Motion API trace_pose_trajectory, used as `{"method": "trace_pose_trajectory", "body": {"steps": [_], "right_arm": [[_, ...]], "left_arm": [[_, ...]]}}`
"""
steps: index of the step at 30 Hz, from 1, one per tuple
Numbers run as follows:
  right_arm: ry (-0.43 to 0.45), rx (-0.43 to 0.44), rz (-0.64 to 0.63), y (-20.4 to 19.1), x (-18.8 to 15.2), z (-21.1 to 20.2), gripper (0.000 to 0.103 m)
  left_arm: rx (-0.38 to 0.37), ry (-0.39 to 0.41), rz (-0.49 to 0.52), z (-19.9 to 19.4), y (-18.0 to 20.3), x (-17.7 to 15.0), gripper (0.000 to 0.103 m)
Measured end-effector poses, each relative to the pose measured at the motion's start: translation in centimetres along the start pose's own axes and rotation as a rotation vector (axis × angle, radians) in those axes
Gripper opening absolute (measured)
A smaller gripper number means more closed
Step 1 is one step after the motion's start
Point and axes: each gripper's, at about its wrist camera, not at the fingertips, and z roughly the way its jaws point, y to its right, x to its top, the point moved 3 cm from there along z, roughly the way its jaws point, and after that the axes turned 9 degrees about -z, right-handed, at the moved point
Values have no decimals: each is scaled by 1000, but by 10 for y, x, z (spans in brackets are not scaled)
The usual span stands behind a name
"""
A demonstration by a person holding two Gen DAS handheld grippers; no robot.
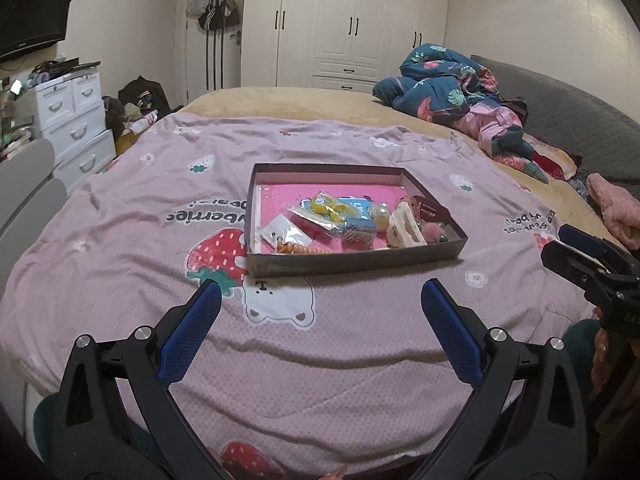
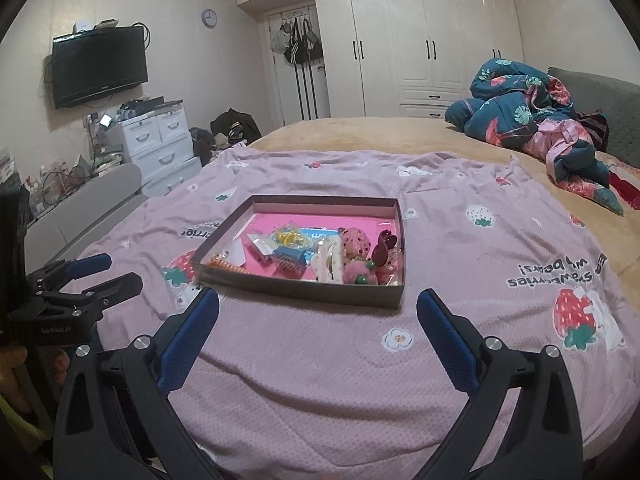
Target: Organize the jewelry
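Observation:
A shallow brown box with a pink floor [image 1: 320, 186] [image 2: 304, 216] lies on the pink strawberry-print blanket. Inside it are several hair accessories: a yellow one in a clear packet [image 1: 330, 206] [image 2: 289, 237], a blue clip [image 1: 360, 230] [image 2: 289, 259], a cream claw clip [image 1: 404, 226] [image 2: 331, 261], an orange spiral piece [image 1: 302, 249] [image 2: 226, 265] and a pink pom-pom [image 2: 360, 274]. My left gripper [image 1: 320, 298] hovers open just short of the box's near wall, holding nothing. My right gripper [image 2: 318, 306] is open too, near the box's right corner, and empty. Each gripper shows at the edge of the other's view.
The blanket [image 1: 320, 360] covers a bed with free space all round the box. A crumpled dark floral quilt [image 1: 452, 88] lies at the far right. White drawers [image 1: 72, 120], a wall television [image 2: 100, 66] and wardrobes [image 2: 420, 40] stand beyond the bed.

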Motion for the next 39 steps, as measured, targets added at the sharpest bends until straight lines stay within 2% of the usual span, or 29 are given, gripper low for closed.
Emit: {"method": "trace_pose_trajectory", "body": {"steps": [8, 39], "right_arm": [[4, 11, -3, -11, -3, -1, 99], [-18, 6, -3, -10, -8, 3, 99]], "left_arm": [[0, 9, 5, -3, 4, -2, 94], [22, -8, -8, -3, -2, -4, 94]]}}
